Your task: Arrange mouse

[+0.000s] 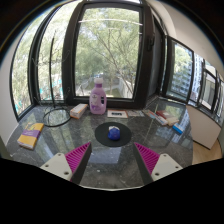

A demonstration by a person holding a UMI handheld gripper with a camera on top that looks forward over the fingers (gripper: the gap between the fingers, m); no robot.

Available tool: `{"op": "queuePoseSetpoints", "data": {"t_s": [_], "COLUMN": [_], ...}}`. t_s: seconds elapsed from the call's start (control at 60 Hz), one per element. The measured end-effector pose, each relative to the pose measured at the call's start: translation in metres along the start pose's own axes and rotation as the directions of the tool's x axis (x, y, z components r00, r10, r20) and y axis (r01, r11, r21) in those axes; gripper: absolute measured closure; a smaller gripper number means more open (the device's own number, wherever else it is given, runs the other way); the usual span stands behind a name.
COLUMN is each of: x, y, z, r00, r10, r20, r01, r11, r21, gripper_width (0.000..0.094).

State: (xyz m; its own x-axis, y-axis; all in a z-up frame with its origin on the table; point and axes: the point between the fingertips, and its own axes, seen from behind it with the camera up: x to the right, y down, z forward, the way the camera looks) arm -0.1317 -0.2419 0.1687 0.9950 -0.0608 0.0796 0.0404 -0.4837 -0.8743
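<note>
A small blue mouse rests on a round black mouse mat in the middle of a glass table. My gripper is held above the near part of the table. Its two fingers, with magenta pads, are spread wide apart with nothing between them. The mouse and mat lie just ahead of the fingers, centred between them.
A pink bottle stands beyond the mat near the window. A pale box lies to its left, with a wire ring and a yellow and purple item further left. Several small things lie on the right.
</note>
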Motion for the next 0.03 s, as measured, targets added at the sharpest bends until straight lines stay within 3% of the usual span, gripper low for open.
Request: {"op": "queuePoseSetpoints", "data": {"t_s": [0.033], "x": [0.0001], "y": [0.0004], "z": [-0.0009], "r00": [1.000], "r10": [-0.002], "r20": [-0.003], "r01": [0.002], "r11": [1.000], "r21": [0.000], "gripper_width": [0.0082]}}
